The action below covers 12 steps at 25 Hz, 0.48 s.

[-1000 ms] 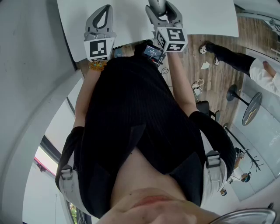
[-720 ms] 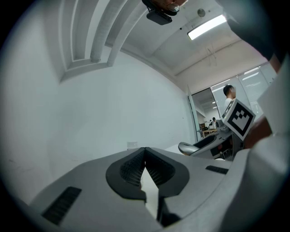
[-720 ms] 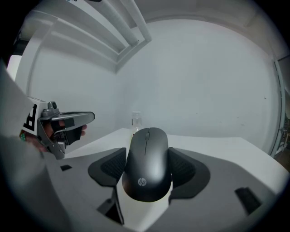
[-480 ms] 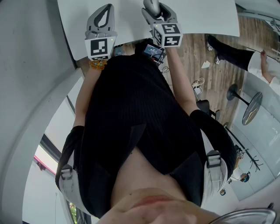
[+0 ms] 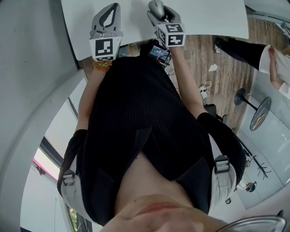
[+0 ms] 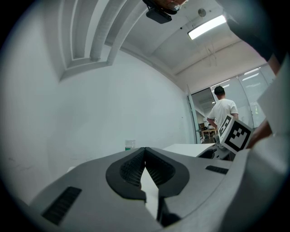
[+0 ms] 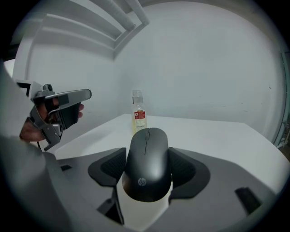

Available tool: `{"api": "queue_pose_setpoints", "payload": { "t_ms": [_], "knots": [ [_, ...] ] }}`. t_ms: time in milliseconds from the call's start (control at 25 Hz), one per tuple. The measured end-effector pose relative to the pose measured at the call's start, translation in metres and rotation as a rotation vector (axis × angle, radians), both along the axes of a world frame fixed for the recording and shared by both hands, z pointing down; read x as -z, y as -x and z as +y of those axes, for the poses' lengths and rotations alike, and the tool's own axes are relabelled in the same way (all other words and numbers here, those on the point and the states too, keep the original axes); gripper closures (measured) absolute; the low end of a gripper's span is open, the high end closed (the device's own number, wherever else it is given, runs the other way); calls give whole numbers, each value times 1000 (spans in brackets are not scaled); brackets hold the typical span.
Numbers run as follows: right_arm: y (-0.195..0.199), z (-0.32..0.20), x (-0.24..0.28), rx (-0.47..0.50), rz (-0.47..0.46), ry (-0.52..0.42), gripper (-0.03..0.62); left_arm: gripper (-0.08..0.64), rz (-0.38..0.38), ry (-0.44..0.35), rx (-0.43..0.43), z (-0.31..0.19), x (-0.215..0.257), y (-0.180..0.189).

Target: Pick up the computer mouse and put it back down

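A black computer mouse sits squeezed between the two padded jaws of my right gripper, its front end pointing away from me. In the head view the same mouse pokes out past the right gripper, over the white table. Whether it touches the tabletop I cannot tell. My left gripper is held to the left of it over the table, and its tips meet with nothing between them.
A small clear bottle with a red label stands on the white table beyond the mouse. The left gripper shows at the left of the right gripper view. A person in a white shirt stands far back near glass doors.
The right gripper with the mouse has shifted a little farther out over the table. The left gripper has barely moved. A person at the right edge has walked further right.
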State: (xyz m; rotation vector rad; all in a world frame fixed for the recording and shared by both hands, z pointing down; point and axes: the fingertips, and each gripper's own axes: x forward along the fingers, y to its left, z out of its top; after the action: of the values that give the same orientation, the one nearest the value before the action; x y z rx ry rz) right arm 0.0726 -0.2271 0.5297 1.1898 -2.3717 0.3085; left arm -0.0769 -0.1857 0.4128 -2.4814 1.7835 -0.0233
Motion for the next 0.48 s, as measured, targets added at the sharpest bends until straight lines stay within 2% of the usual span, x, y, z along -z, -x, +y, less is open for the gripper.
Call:
{"api": "queue_pose_setpoints", "payload": {
  "t_ms": [480],
  "knots": [
    [-3,3,-23,-13,41,53,310,546,-4,3,2,3,0,-2]
  ]
}}
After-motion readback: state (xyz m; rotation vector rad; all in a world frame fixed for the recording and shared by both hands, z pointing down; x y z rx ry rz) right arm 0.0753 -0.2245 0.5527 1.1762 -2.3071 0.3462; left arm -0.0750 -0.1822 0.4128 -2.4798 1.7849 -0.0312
